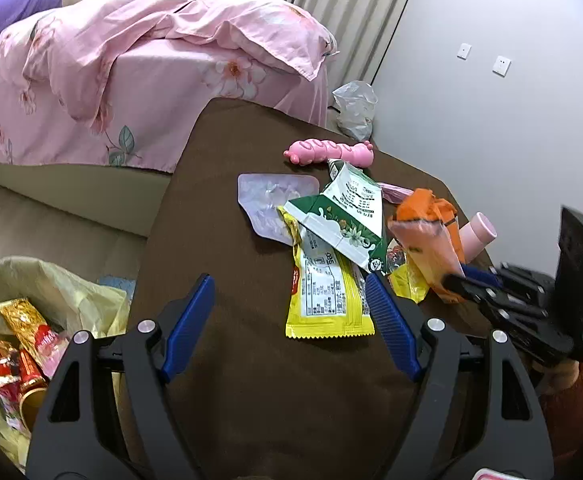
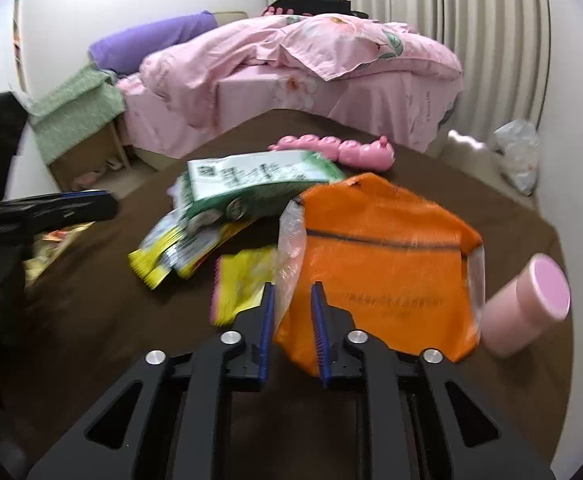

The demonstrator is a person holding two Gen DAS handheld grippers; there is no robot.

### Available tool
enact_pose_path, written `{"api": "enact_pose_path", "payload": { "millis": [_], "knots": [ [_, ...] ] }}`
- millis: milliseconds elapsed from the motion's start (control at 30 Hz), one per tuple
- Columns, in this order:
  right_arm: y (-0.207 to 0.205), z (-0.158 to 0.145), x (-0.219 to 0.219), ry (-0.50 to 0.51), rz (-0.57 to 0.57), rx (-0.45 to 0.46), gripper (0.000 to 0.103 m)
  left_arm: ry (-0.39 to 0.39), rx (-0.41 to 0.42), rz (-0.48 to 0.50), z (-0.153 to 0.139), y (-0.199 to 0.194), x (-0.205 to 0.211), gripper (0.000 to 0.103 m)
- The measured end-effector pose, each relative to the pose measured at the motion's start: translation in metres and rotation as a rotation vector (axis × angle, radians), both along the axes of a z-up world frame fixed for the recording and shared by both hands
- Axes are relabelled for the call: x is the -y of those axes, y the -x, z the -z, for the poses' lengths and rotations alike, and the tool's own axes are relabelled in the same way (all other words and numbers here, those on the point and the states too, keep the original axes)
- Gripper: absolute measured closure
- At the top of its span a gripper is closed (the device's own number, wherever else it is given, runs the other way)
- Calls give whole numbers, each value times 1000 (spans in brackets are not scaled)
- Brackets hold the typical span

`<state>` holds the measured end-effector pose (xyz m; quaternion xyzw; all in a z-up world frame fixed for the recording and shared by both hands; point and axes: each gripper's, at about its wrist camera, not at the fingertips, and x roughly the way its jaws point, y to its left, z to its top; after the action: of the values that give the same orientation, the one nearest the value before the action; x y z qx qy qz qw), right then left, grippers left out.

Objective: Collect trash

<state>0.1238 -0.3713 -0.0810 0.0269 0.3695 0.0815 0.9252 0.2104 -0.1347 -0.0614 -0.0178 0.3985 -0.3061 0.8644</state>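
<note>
Trash lies piled on the brown table point(image 1: 227, 360): a yellow snack wrapper point(image 1: 323, 292), a flattened green-and-white carton point(image 1: 343, 216) and a clear blister tray point(image 1: 267, 200). My left gripper point(image 1: 290, 280) hangs open over the table, its right finger beside the yellow wrapper, nothing between its pads. My right gripper point(image 2: 292, 286) is shut on the orange bag point(image 2: 383, 256), pinching its clear plastic edge. In the left wrist view the orange bag point(image 1: 427, 232) stands tilted up from the table on the right gripper point(image 1: 457, 280). A second yellow wrapper point(image 2: 239, 284) lies just left of it.
A bin lined with a yellow bag point(image 1: 51, 280) stands left of the table and holds red and gold wrappers. A pink toy point(image 1: 327, 152) lies at the table's far side and a pink cup point(image 2: 531, 304) on its side at the right. Behind is the pink bed point(image 1: 131, 80).
</note>
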Motion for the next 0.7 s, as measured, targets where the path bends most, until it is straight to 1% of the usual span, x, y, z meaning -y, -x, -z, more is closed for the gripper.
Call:
{"api": "enact_pose_path", "payload": {
  "millis": [67, 167, 233, 267, 333, 400, 467, 533, 567, 600, 700],
  "knots": [
    [17, 0, -2, 8, -33, -12, 89, 4, -5, -1, 1, 0, 0, 29],
    [43, 5, -6, 66, -73, -46, 89, 12, -13, 1, 3, 1, 2, 29],
    [62, 12, -3, 123, -61, -80, 89, 22, -18, 8, 3, 3, 5, 29],
    [67, 13, 0, 130, -53, -87, 89, 24, -19, 12, 3, 4, 6, 29],
    [81, 15, 13, 134, 1, -102, 89, 25, -18, 26, 2, 7, 11, 29],
    [92, 14, 25, 98, 33, -95, 89, 23, -11, 46, 1, 11, 16, 29],
    [103, 10, 37, 29, 59, -76, 88, 17, 7, 68, -3, 16, 23, 29],
    [109, 8, 44, -5, 79, -56, 86, 6, 31, 83, -6, 20, 29, 29],
    [112, 7, 46, -23, 81, -44, 80, 0, 42, 89, -8, 20, 32, 29],
    [112, 5, 48, -36, 79, -33, 71, -5, 52, 96, -10, 21, 35, 29],
    [119, -1, 53, -78, 66, 13, 65, -3, 79, 134, -19, 20, 51, 29]
  ]
}}
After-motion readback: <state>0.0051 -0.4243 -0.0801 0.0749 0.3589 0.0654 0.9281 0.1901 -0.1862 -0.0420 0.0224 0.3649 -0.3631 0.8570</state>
